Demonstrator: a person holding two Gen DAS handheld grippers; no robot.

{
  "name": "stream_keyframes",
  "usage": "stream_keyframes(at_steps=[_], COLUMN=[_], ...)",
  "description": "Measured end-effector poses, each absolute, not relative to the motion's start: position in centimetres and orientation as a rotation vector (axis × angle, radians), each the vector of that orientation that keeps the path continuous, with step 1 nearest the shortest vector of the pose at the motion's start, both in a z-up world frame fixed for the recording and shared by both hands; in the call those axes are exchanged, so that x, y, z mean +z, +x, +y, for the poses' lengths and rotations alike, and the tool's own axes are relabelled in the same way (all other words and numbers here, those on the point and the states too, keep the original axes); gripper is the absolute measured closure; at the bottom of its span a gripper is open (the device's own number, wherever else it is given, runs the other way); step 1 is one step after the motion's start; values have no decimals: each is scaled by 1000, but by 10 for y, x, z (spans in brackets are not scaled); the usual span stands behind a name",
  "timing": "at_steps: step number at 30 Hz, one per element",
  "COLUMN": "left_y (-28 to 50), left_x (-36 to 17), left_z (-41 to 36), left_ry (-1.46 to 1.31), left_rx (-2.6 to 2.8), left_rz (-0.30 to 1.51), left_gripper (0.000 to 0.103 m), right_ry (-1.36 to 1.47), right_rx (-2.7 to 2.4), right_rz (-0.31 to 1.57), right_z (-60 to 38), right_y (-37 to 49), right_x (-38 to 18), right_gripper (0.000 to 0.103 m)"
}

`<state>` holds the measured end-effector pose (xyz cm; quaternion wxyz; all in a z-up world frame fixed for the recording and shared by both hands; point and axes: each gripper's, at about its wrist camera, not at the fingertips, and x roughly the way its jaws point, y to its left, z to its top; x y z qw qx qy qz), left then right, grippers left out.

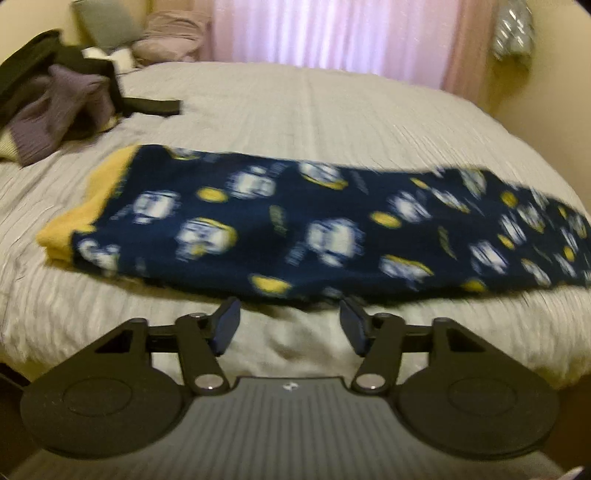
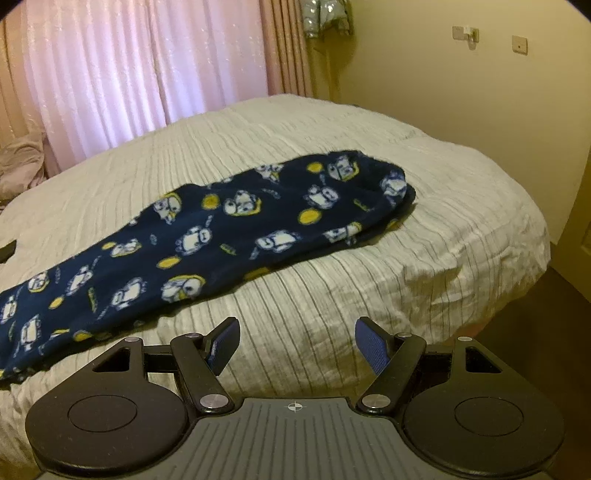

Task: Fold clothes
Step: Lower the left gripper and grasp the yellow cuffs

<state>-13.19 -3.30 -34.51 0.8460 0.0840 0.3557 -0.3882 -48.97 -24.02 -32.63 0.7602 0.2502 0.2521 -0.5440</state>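
Pale ribbed bedding covers the bed [image 1: 295, 110], which fills most of both views, with pink curtains [image 1: 332, 33] hanging behind it and a cream wall [image 2: 461, 92] to the right carrying two small switch plates. Across the middle of the bed lies a navy fleece garment [image 1: 295, 229] printed with white penguins and yellow spots; it is stretched out long and flat, with a yellow band [image 1: 70, 225] at its left end in the left wrist view and a rounded, slightly bunched far end [image 2: 369, 184] in the right wrist view. That left view is blurred, so finer detail of the print cannot be made out. At the far left corner of the bed sits a heap of other clothes [image 1: 55, 107], purple and dark pieces piled together with a dark strap trailing onto the cover, well apart from the navy garment. Behind the heap are a grey pillow and crumpled pinkish bedding. The left gripper [image 1: 290, 308] hangs just at the near edge of the navy garment, its jaws spread wide and holding nothing, the fingertips close to the fabric; whether they touch it cannot be told through the blur. The right gripper [image 2: 297, 326] hovers over bare bedding beside the garment's near edge, jaws likewise wide apart and empty. Nothing lies between either gripper and the garment.
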Motion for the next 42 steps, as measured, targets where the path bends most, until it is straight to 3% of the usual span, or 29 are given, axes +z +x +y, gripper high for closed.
stream_keyframes(at_steps=[6, 14, 15, 16, 18, 21, 24, 42], left_y=[-76, 6, 14, 21, 34, 36, 34, 31], left_x=[-356, -377, -384, -391, -403, -401, -397, -435], left_z=[-5, 18, 20, 25, 36, 56, 64, 75], left_ry=[14, -217, -239, -268, -333, -446, -503, -769], left_rx=[-741, -599, -573, -556, -533, -537, -545, -484], left_rz=[783, 808, 840, 880, 942, 948, 933, 946], left_gripper=[58, 59, 62, 72, 76, 75, 64, 55], right_ry=[580, 541, 544, 548, 555, 571, 598, 663], right_rx=[-1144, -1070, -1066, -1062, -1061, -1079, -1087, -1126], right_rz=[606, 618, 617, 617, 607, 567, 554, 557], right_z=[-259, -282, -286, -289, -296, -306, -317, -324], right_y=[-462, -413, -410, -406, -402, -404, -406, -444], right_x=[-345, -355, -356, -358, -360, -362, -364, -373], right_gripper=[31, 31, 31, 30, 31, 31, 30, 31])
